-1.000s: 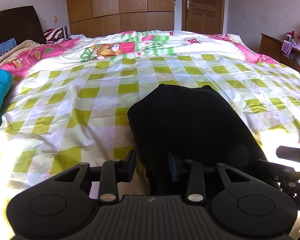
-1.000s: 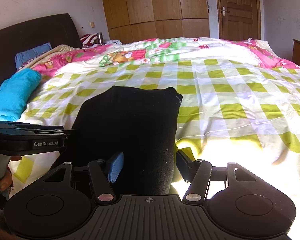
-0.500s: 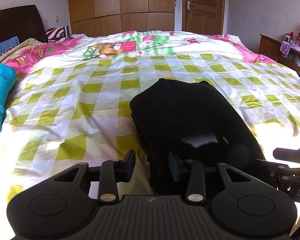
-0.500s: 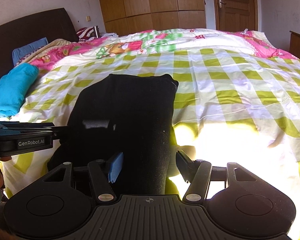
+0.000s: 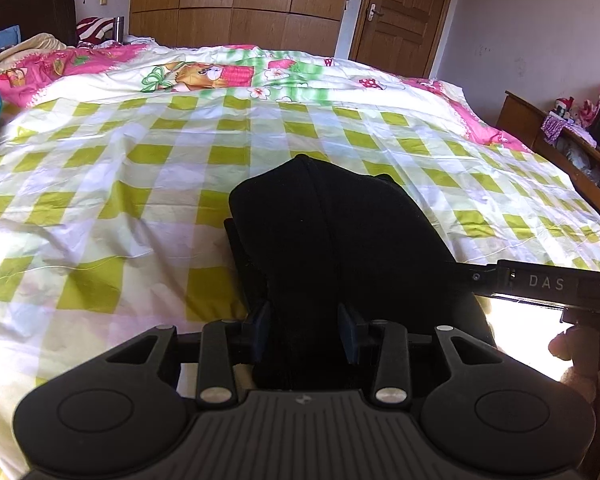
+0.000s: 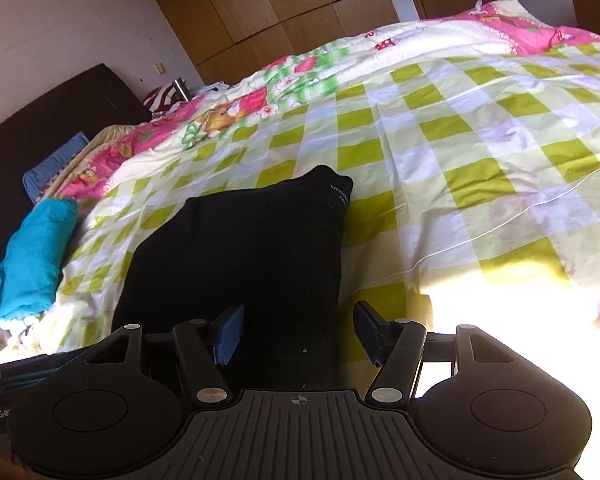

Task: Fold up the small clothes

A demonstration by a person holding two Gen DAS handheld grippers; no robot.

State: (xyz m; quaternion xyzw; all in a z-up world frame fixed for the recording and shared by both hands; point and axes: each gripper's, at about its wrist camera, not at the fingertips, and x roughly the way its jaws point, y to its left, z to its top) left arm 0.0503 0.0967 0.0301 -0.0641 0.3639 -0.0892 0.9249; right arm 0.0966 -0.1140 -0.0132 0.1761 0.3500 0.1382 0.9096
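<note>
One black garment [image 5: 340,240] lies on the one bed [image 5: 140,152]. Two grippers, left [image 5: 305,330] and right [image 6: 296,334]. One folded turquoise cloth [image 6: 32,256] lies aside.

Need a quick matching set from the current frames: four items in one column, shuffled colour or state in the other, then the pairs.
Items:
1. garment
2. rolled cloth
3. bedspread
4. door

Descriptions:
A. turquoise, near the headboard
B. brown wood, closed
C. black, between the pads of both tongs
D. green and white check

Pairs: 1-C, 2-A, 3-D, 4-B
</note>
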